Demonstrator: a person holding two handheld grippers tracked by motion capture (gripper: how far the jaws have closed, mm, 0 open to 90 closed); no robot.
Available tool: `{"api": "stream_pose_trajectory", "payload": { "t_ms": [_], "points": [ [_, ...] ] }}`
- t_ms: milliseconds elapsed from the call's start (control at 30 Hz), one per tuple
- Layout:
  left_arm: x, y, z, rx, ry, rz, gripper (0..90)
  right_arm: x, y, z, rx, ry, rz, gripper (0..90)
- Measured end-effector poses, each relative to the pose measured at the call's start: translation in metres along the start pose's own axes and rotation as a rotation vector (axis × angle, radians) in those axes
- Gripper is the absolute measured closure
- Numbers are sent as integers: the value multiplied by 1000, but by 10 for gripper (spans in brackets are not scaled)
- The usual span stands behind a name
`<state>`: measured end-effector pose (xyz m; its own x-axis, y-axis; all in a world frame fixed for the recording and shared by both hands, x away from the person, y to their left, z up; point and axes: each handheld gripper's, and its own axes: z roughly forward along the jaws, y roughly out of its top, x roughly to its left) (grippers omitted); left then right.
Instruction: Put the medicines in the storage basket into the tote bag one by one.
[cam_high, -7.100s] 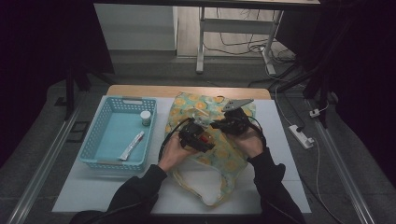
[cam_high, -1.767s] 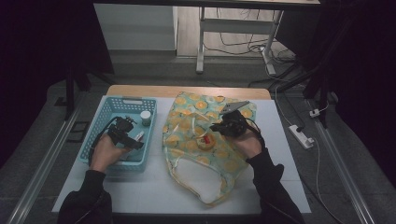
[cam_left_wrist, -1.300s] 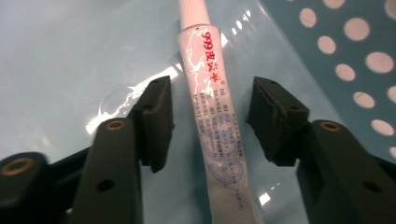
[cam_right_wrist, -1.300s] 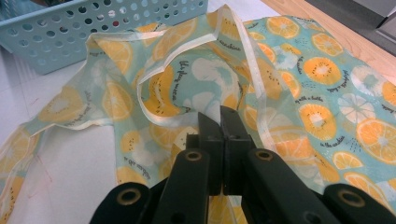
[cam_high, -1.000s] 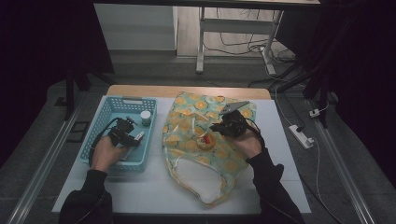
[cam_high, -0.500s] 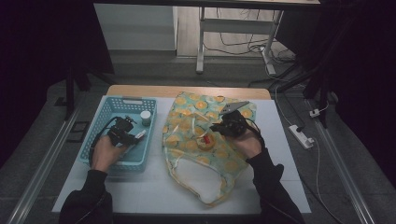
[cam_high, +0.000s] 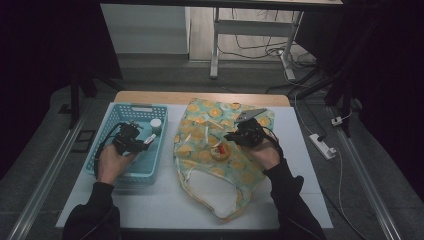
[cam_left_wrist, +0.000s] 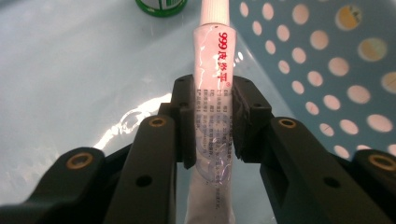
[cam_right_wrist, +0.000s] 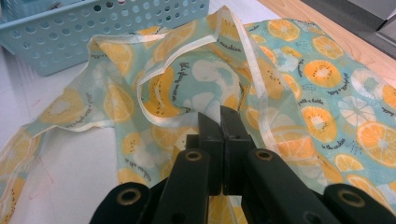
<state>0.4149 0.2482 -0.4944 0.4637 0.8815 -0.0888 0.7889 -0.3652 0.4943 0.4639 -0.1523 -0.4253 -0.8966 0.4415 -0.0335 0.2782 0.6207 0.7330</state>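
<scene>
Beside tube (cam_left_wrist: 212, 100): green-labelled bottle (cam_left_wrist: 161, 4), basket wall (cam_left_wrist: 327, 70), prob. close.

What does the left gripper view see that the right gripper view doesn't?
The left gripper view sees the left gripper shut on a white tube with red writing, and a green-banded bottle. The right gripper view sees the right gripper pinching the bag with the orange-slice print. Both see the blue basket with round holes.

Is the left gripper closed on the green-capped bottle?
No, the left gripper clamps a white tube; the bottle stands apart beyond it.
</scene>
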Motion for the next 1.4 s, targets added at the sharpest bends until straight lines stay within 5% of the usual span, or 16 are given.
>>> {"api": "stream_pose_trajectory", "payload": {
  "t_ms": [767,1400],
  "points": [
    [-3,3,-36,-160,-43,-6,723,0,1,-2,-10,-2,1,893],
    [-37,18,-64,-217,-104,47,724,0,1,-3,-10,-4,0,893]
  ]
}}
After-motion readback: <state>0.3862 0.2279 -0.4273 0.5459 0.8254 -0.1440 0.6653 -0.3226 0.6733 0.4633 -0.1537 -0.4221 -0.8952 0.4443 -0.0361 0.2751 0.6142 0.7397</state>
